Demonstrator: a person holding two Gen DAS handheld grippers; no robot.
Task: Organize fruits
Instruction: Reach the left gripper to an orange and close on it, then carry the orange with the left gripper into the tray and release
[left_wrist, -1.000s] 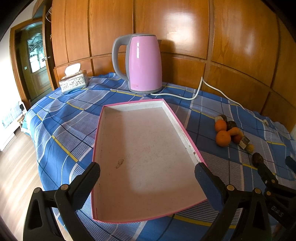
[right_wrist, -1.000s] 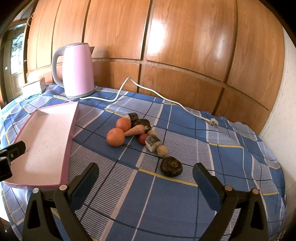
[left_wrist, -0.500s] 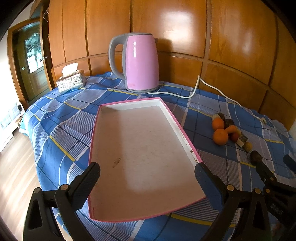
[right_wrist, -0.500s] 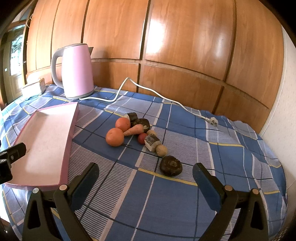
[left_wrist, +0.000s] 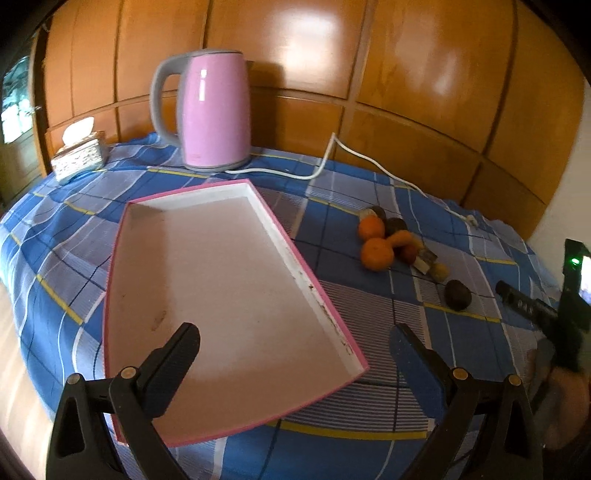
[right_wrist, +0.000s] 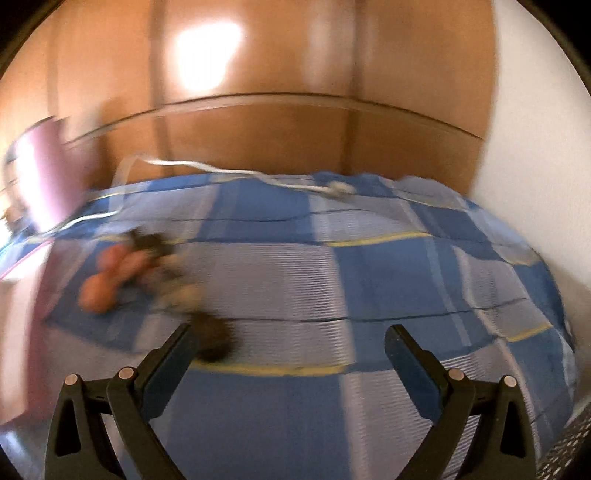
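Both claws open, empty: left claw (left_wrist: 293, 345) over tray (left_wrist: 229, 280); right claw (right_wrist: 288, 345) view now blurred, swung right vs 0.5 s ago.

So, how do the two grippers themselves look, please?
Both look alike. The left gripper and right gripper each have two black angled fingers with dark blue pads and silver rivets. In the left view, the right one's body shows a green light.

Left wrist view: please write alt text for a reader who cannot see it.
An empty pink-rimmed tray lies on a blue plaid tablecloth, with the open left gripper above its near end. To the right sits a small cluster of fruit, including two oranges; a pink kettle stands behind against wooden panels.
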